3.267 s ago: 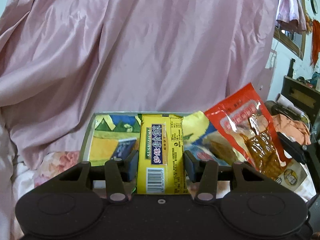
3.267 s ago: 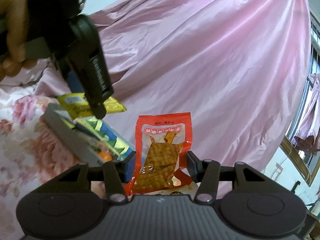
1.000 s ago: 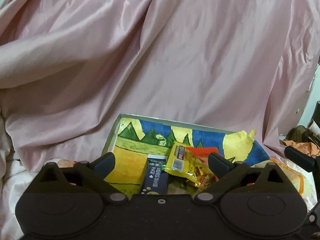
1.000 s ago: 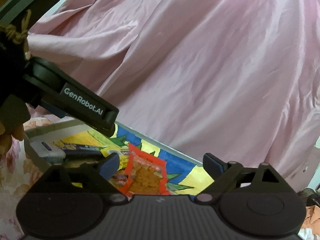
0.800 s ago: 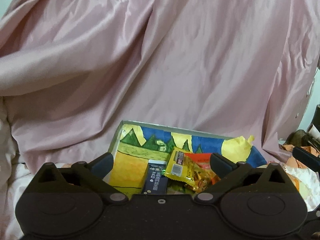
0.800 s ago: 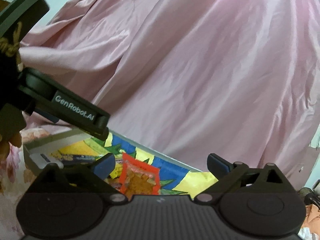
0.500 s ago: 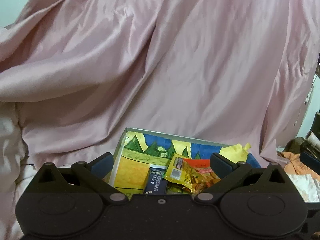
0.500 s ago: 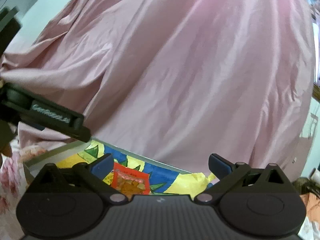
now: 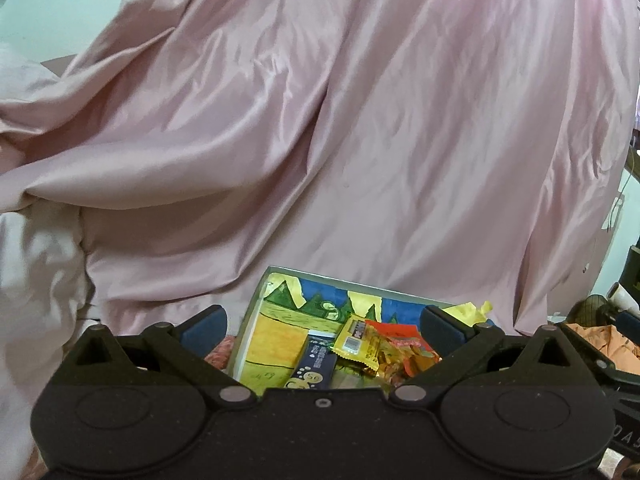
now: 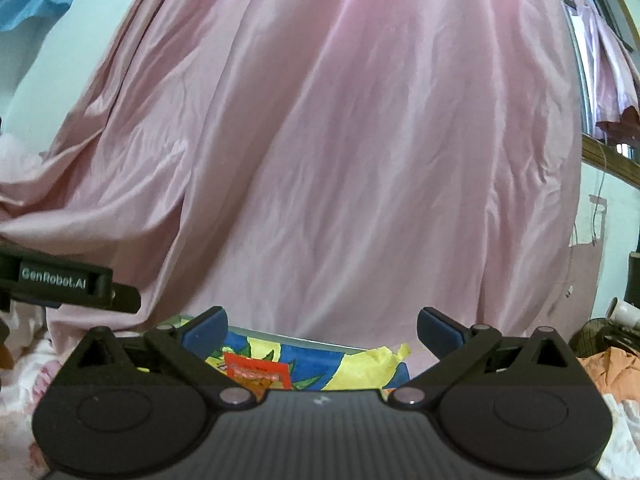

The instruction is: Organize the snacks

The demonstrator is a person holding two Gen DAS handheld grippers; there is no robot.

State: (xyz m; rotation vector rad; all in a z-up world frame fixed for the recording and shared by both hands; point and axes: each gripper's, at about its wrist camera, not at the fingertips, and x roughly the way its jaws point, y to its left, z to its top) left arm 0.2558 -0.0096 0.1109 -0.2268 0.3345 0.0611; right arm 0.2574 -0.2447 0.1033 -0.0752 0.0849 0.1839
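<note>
Nearest the left wrist camera, the left gripper [image 9: 322, 322] stands with its jaws spread wide and nothing between them. Just past its fingers lies a shallow box [image 9: 256, 312] whose inside is painted with green hills, a blue sky and yellow patches. The snacks sit together in the near part of this box: a dark blue bar [image 9: 314, 364] lies lengthwise, a yellow packet [image 9: 356, 342] with a barcode rests tilted beside it, and a red packet [image 9: 404, 338] lies just right of the yellow one, touching it.

The right gripper [image 10: 322, 326] is likewise released, its blue-padded fingers far apart and empty. Beyond them the same box [image 10: 372, 358] shows, with the red packet [image 10: 256, 370] lying flat inside. At the left edge of this view the side of the left gripper [image 10: 68, 280] reaches in, marked "GenRobot.AI".

Behind the box hangs a large pink satin cloth [image 9: 340, 140], deeply folded. At far right lies some orange fabric [image 9: 600, 344].
</note>
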